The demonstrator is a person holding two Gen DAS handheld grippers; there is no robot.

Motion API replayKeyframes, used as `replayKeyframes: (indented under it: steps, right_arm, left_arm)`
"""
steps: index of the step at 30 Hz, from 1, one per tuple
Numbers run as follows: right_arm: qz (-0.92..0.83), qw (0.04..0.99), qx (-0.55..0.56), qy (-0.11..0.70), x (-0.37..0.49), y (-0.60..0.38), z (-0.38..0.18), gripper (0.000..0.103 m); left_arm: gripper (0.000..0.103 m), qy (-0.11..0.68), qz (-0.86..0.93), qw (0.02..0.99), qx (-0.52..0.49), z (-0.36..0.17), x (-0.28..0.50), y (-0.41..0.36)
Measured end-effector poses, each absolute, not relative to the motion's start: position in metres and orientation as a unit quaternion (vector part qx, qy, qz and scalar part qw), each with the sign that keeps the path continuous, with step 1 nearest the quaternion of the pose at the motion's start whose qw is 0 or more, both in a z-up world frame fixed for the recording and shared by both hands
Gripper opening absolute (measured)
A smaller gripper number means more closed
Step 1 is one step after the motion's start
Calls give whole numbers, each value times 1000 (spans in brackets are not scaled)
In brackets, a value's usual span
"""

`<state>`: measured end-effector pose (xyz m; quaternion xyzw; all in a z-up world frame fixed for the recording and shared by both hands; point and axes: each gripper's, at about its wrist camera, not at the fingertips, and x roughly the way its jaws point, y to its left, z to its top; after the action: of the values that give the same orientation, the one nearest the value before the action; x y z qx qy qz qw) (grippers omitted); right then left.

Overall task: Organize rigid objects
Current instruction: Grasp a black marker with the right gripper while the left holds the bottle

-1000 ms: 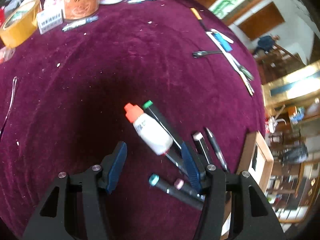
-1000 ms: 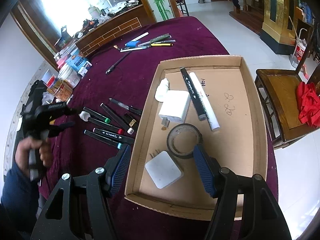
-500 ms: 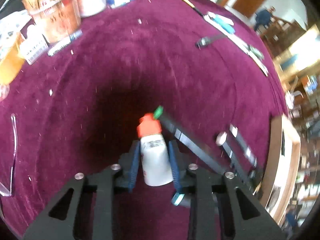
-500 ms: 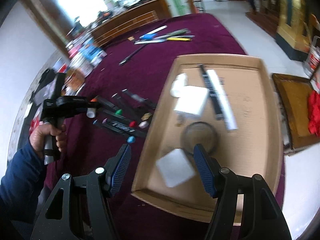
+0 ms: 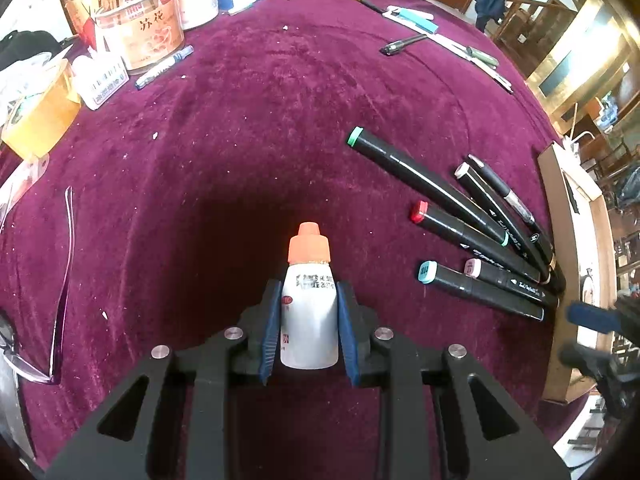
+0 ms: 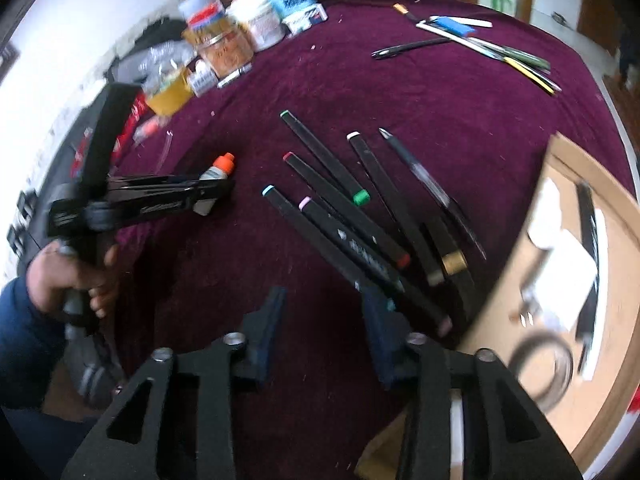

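Maroon velvet covers the bench (image 5: 280, 92); tubs, a tape roll (image 5: 38, 120) and boxes crowd its far left edge, loose pens (image 5: 440, 36) lie at the far right.

Left hand-held gripper (image 5: 307, 320): blue pads clamped on a small white bottle (image 5: 309, 312), one pad on each flank. Bottle's orange cap (image 5: 309, 244) points away from the camera, beyond the pad tips. In the right wrist view the same bottle (image 6: 218, 170) shows at the tip of that gripper, held by a hand (image 6: 68, 280) in a dark blue sleeve; whether it clears the cloth, cannot tell.

Right hand-held gripper (image 6: 324, 316): jaws closing, nothing between the pads, only bare cloth. Its right pad sits just over the near ends of the markers.

Black markers (image 6: 344, 216) lie fanned on the cloth, caps green, red, teal, pink and white, near ends converging beside the cardboard tray (image 6: 520, 280). Tray holds white blocks, a black marker and a tape ring; frame blurred there, detail unclear. Glasses (image 5: 60, 280) lie at the left edge in the left wrist view.
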<state>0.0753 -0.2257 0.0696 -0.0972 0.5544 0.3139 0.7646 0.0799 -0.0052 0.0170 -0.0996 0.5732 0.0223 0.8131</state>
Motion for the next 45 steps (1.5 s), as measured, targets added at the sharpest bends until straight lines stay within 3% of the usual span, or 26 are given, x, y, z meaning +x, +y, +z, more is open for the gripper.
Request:
replayKeyframes:
  steps: [12, 21, 33, 45]
  right_arm:
    - [327, 734, -151, 575, 111, -187, 41, 31]
    - [333, 706, -276, 561, 95, -151, 21, 30]
    - [315, 751, -236, 531, 70, -159, 42, 30]
    - [298, 742, -213, 561, 97, -160, 26, 26]
  left_arm:
    - [24, 569, 13, 818, -85, 19, 74, -6]
    - [24, 567, 9, 821, -65, 17, 76, -10]
    - [24, 561, 1, 826, -54, 17, 75, -11]
    - [24, 555, -3, 831, -35, 17, 73, -15]
